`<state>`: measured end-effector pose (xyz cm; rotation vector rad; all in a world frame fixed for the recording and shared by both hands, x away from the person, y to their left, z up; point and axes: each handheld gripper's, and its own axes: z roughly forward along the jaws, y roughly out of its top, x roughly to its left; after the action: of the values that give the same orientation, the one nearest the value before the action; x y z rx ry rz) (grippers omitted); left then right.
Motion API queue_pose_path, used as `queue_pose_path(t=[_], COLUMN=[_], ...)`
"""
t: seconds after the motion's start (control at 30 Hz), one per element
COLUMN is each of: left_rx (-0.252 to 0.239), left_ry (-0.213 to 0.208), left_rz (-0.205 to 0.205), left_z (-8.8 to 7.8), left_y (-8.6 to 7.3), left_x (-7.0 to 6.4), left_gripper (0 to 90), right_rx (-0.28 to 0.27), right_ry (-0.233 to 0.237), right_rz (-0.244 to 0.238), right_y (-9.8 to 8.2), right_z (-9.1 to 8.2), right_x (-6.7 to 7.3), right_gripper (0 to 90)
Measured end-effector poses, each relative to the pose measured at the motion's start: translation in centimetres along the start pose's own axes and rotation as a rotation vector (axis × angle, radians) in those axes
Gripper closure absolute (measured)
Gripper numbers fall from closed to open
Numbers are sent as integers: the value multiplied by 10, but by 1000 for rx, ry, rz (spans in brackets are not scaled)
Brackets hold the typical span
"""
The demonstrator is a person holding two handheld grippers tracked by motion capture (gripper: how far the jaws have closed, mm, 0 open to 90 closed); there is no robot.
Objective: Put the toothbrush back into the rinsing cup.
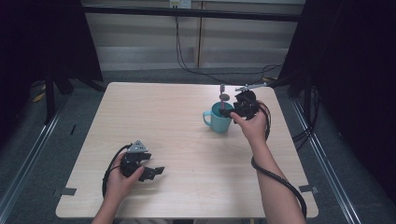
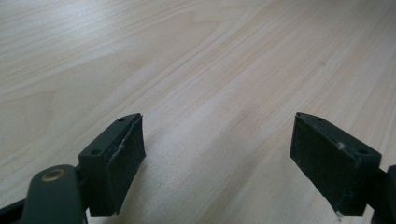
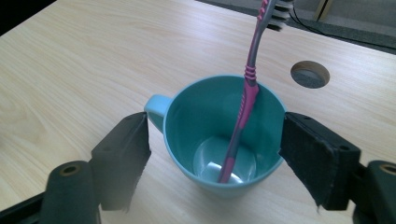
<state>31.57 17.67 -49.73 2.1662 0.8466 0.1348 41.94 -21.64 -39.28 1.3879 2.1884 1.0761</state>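
A: Toothbrush [image 3: 243,109] first: it stands handle-down inside the teal mug [image 3: 224,135], its foot on the mug's bottom and its shaft leaning on the far rim, bristle head up above the mug. It stays upright only because the rim props it.

B: And the mug itself?

A: It sits on the bench [image 1: 177,135], with a round cable hole [image 3: 310,74] in the bench just beyond it. The handle [image 3: 156,109] sticks out from the mug toward the middle of the bench.

B: What is the right gripper [image 3: 215,154] doing?

A: Its jaws stand wide apart, one on either side of the mug's near wall, close to the wall but clamping nothing. My guess is that it either means to take the mug by its body or is leaving the toothbrush in the mug; I cannot tell which.

B: The left gripper [image 2: 217,154]?

A: Well away from the mug, low over bare wood, jaws spread wide and empty. It looks parked, held out of the way near the person's side of the bench.
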Motion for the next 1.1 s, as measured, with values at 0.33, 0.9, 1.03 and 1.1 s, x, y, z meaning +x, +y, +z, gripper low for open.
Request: queue_pose_path(t=[0.33, 0.9, 1.03, 1.1], left_rx=[11, 13, 11, 9], left_ry=[9, 24, 29, 30], left_rz=[-1, 3, 5, 6], left_z=[0, -1, -3, -3], left_y=[-2, -2, -1, -1], left_x=[2, 4, 4, 4], left_gripper=[178, 176, 176, 176], right_rx=[-12, -3, -2, -9], right_ry=[16, 58, 63, 76], right_rz=[-20, -31, -42, -38], right_y=[-15, -42, -49, -54], right_z=[-15, -33, -35, -36], right_x=[-7, -11, -9, -9], right_gripper=[197, 190, 191, 194])
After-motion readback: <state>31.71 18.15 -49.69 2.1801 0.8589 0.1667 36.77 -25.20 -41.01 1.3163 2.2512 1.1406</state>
